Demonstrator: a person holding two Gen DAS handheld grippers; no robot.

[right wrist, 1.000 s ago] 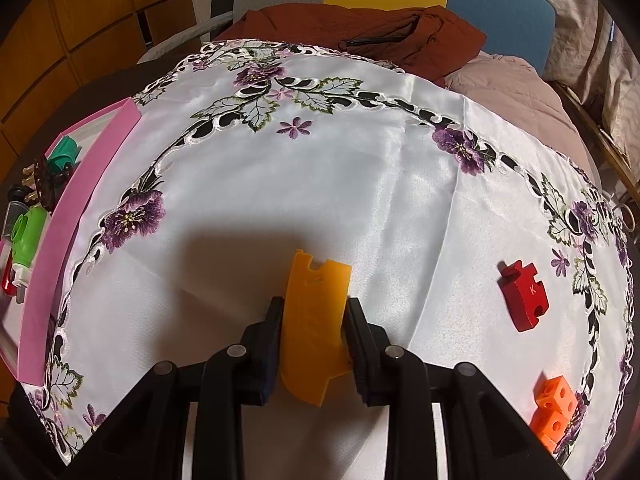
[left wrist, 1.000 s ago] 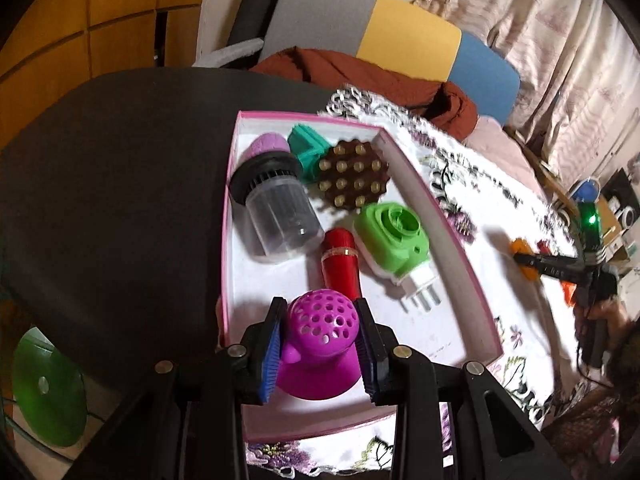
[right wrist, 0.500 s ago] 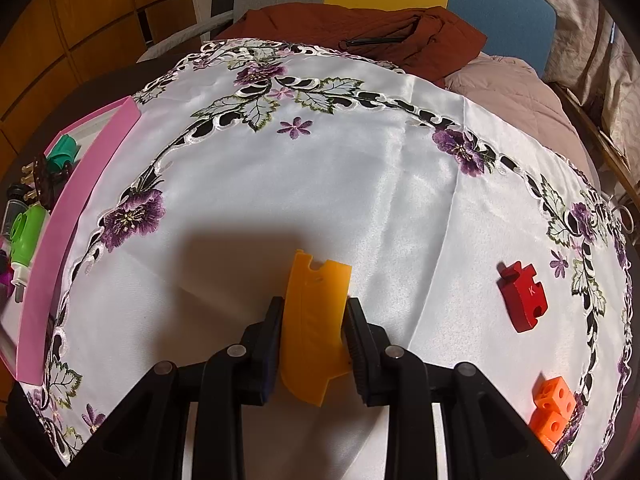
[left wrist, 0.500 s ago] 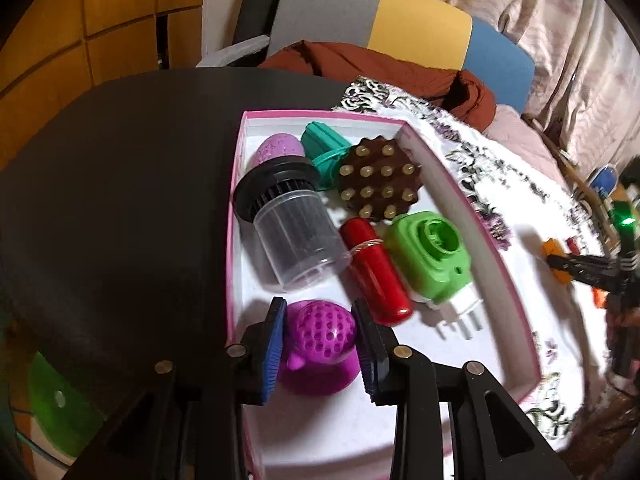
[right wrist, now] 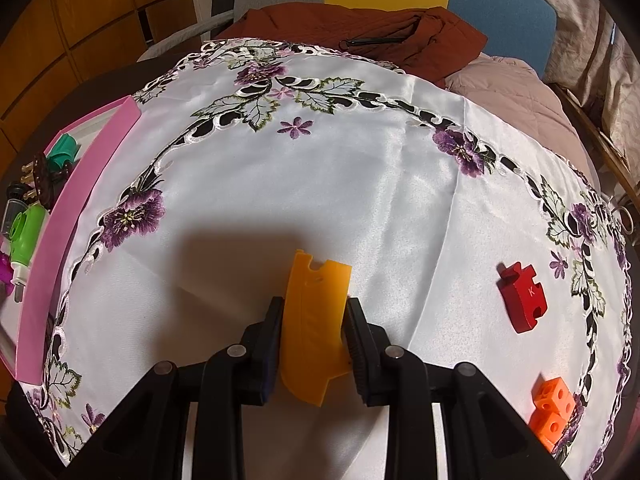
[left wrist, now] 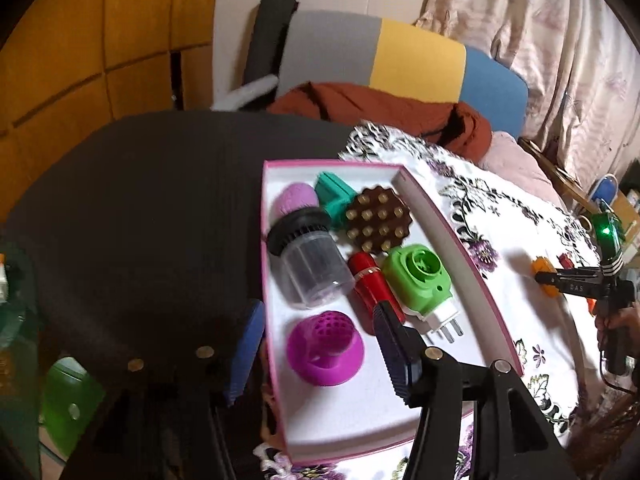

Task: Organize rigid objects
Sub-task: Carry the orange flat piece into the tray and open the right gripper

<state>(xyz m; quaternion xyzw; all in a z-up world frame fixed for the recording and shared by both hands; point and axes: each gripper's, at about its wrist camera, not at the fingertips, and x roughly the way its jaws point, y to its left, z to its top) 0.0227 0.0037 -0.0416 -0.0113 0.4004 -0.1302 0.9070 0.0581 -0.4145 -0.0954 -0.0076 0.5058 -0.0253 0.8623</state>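
The magenta perforated piece (left wrist: 325, 346) stands on the floor of the pink-rimmed white tray (left wrist: 460, 240). My left gripper (left wrist: 316, 312) hovers just above it; its jaws are opening and the pads are clear of the piece. Further into the tray lie a clear jar with a black cap (left wrist: 308, 264), a red cylinder (left wrist: 370, 280), a green plug adapter (left wrist: 420, 280), a brown studded disc (left wrist: 378, 220) and a teal piece (left wrist: 334, 194). My right gripper (right wrist: 315, 304) is shut on a flat orange piece (right wrist: 316, 300) over the white embroidered cloth (right wrist: 360, 180).
A red puzzle piece (right wrist: 524, 296) and two orange cubes (right wrist: 554, 408) lie on the cloth at the right. The tray (right wrist: 52, 240) sits at the cloth's left edge, partly on the dark table (left wrist: 140, 200). A chair with a brown garment (right wrist: 360, 28) stands behind.
My left gripper's jaws have spread and let go of the magenta piece, which now rests in the tray, and the gripper has lifted back. The right gripper and orange piece have not moved.
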